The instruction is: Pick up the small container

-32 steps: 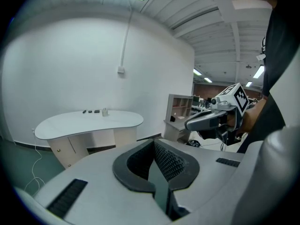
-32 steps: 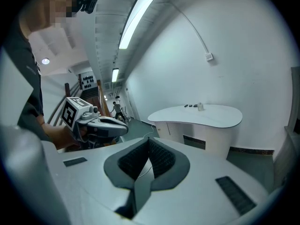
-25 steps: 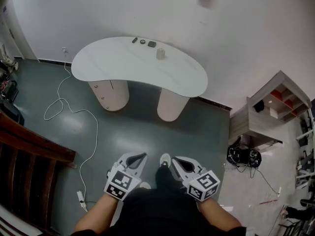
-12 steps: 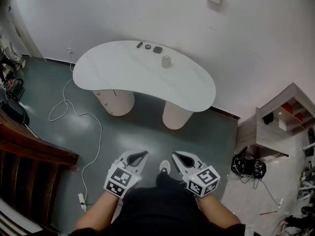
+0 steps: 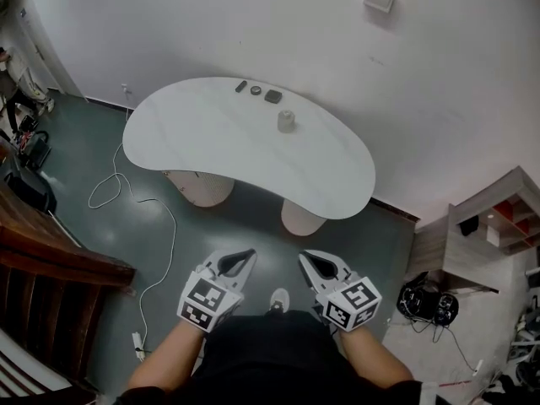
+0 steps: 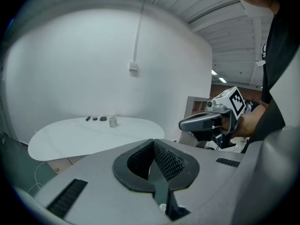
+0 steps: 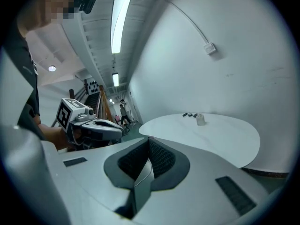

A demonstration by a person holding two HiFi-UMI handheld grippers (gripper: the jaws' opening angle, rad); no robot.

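Small container (image 5: 287, 121) on white table (image 5: 202, 137) at 12 o'clock. Left gripper (image 5: 243, 256), right gripper (image 5: 307, 260) at 6 — jaws closed, empty.

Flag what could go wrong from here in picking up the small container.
1. The left gripper and right gripper are both shut; arriving that way would likely knock the small container rather than grip it.
2. It stands far across the table near three dark items that a long reach may nudge.
3. A loose cable on the floor could catch a foot.
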